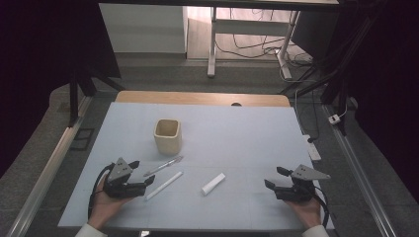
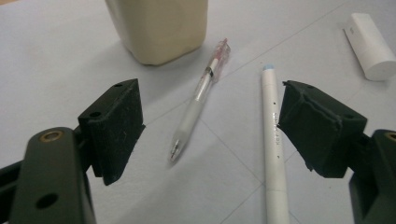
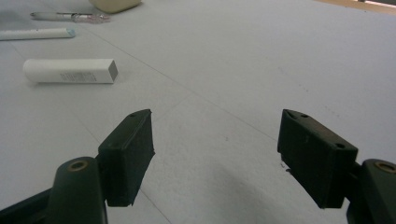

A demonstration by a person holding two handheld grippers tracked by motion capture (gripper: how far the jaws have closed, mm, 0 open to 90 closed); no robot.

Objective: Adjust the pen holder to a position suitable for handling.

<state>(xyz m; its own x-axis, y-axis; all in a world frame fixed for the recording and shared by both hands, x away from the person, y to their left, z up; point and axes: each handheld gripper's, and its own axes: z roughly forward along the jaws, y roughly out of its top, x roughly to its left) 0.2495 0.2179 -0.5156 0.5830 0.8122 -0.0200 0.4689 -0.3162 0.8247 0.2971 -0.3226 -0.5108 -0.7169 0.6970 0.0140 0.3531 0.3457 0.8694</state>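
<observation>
High view, cream cup (image 1: 167,136) upright, interior not visible, clear pen (image 1: 163,166) beside

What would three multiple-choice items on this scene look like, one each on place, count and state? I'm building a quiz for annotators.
1. Where does the cup stand relative to the clear pen?
A. Farther from the person
B. Nearer the person
C. On top of it

2. How many slim things lie on the mat besides the cup?
A. One
B. Three
C. Five

3. How are the left tongs?
A. Shut on a pen
C. Shut on the cup
B. Open, holding nothing

Key: 1 A, the cup sits beyond the pen. 2 B, clear pen, white pen and tube. 3 B, the jaws stand apart in the left gripper view.
</observation>
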